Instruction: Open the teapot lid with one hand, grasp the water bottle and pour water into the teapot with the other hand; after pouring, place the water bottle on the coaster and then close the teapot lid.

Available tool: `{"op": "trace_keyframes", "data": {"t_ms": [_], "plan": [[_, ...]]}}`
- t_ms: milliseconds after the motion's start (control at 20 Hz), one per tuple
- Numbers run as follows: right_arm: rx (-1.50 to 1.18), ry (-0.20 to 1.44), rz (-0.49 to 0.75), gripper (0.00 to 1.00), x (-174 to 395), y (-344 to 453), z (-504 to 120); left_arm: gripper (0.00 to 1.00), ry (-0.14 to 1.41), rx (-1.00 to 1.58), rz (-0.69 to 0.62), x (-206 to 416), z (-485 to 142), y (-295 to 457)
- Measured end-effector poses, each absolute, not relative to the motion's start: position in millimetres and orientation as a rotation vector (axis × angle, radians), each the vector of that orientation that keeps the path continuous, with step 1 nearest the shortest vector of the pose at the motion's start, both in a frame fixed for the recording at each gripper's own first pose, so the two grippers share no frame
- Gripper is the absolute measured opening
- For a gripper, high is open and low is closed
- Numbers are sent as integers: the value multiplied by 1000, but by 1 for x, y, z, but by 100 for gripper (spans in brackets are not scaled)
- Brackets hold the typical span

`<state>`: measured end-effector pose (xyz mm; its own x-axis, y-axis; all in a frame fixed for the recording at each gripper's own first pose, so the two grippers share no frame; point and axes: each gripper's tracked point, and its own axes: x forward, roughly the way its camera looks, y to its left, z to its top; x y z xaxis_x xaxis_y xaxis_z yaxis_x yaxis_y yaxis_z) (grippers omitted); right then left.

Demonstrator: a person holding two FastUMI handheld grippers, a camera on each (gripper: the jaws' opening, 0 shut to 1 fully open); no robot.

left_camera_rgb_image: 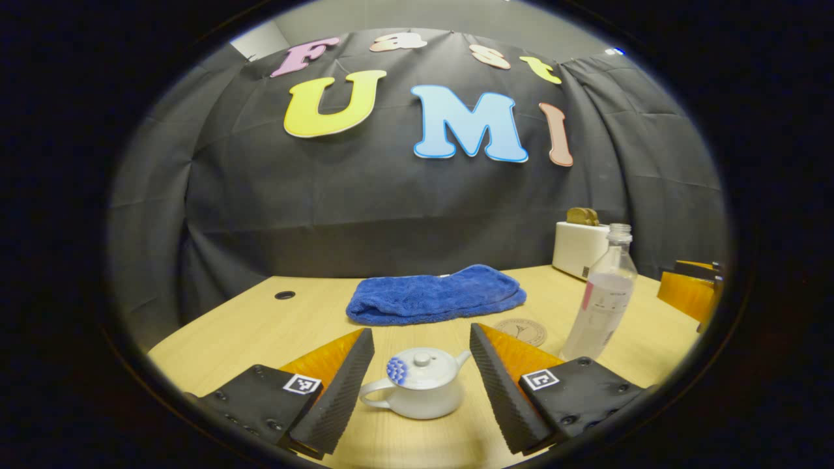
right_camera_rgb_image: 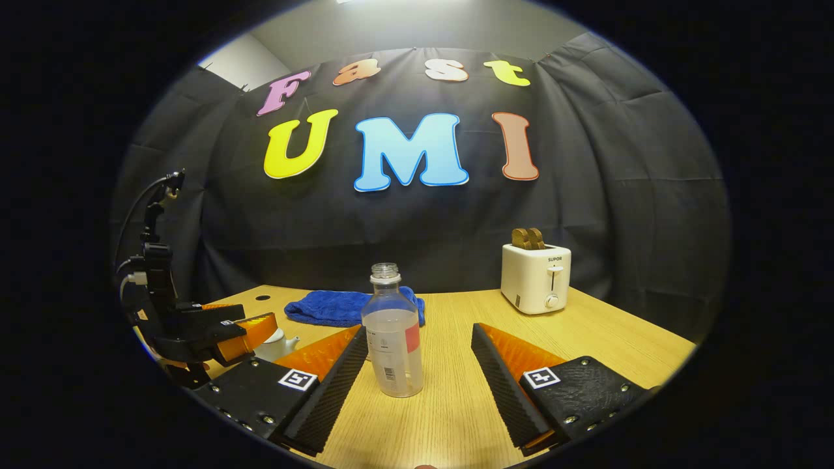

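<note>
A small white teapot (left_camera_rgb_image: 417, 391) with its lid on stands on the wooden table, between the spread fingers of my left gripper (left_camera_rgb_image: 422, 376), which is open and touches nothing. A clear uncapped water bottle (left_camera_rgb_image: 601, 296) stands to its right, with a round coaster (left_camera_rgb_image: 521, 331) lying between them. In the right gripper view the bottle (right_camera_rgb_image: 393, 332) stands upright between the wide-open fingers of my right gripper (right_camera_rgb_image: 417, 371), with no contact. The left gripper (right_camera_rgb_image: 195, 329) appears at the far left there, over the teapot (right_camera_rgb_image: 273, 344).
A folded blue towel (left_camera_rgb_image: 435, 294) lies at the middle of the table (left_camera_rgb_image: 260, 326). A white toaster (right_camera_rgb_image: 535, 277) holding brown slices stands at the back right. A small dark hole (left_camera_rgb_image: 285, 295) sits in the tabletop at the back left.
</note>
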<state>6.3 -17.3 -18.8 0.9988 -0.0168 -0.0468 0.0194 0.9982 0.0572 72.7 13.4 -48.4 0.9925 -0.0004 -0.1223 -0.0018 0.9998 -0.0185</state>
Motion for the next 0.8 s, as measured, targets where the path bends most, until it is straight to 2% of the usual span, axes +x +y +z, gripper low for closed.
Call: {"op": "trace_keyframes", "data": {"t_ms": [100,400,550,600,650,800], "plan": [[66,52,-27,99,8,-22,-21,92,132,-4,5,81,-54,15],[80,70,-43,99,15,-29,-29,90,142,24,-5,93,-60,13],[77,79,-48,99,15,-31,-33,76,148,28,-8,95,-64,12],[79,79,-49,99,15,-32,-32,75,156,31,-4,96,-66,13],[81,80,-52,99,16,-34,-33,64,151,30,-6,96,-66,13],[86,84,-60,99,16,-37,-35,62,160,43,-12,99,-65,11]]}}
